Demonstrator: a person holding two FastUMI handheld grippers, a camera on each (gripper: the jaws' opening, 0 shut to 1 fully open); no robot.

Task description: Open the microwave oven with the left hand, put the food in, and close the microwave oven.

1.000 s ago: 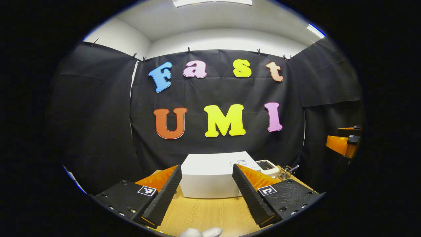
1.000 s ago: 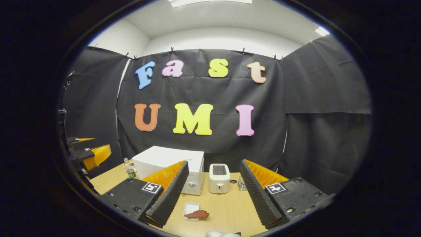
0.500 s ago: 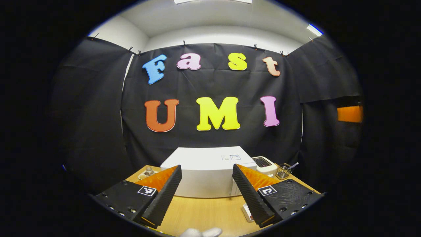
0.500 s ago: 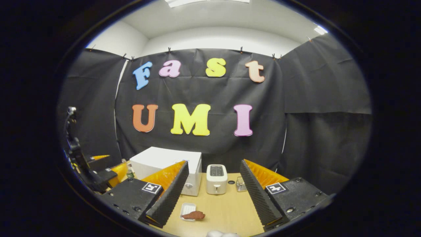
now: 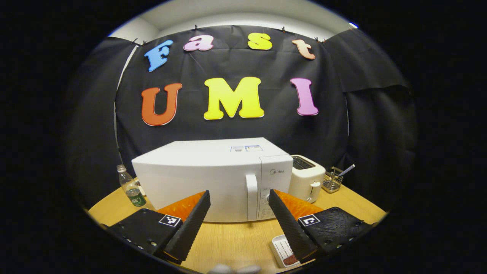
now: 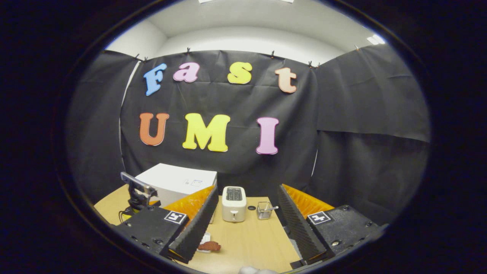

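Observation:
The white microwave (image 5: 198, 179) stands on the wooden table (image 5: 236, 241) with its door shut. Its vertical handle (image 5: 251, 196) sits just ahead, between the tips of my left gripper (image 5: 239, 195), which is open and holds nothing. A small white tray (image 5: 282, 249) peeks out beside the right finger. In the right gripper view the brown food (image 6: 209, 246) lies on that tray in front of the microwave (image 6: 177, 180). My right gripper (image 6: 247, 189) hangs open above the table, empty. The left gripper (image 6: 139, 192) shows at the left, in front of the microwave.
A white toaster (image 5: 306, 177) stands right of the microwave, with a wire basket (image 5: 334, 179) holding a utensil beyond it. A plastic bottle (image 5: 129, 186) stands at the microwave's left. In the right gripper view the toaster (image 6: 233, 203) and basket (image 6: 263, 210) sit mid-table.
My left gripper has dropped and come closer to the microwave, so its front and handle now show. The right gripper has drifted slightly right. Both stayed open.

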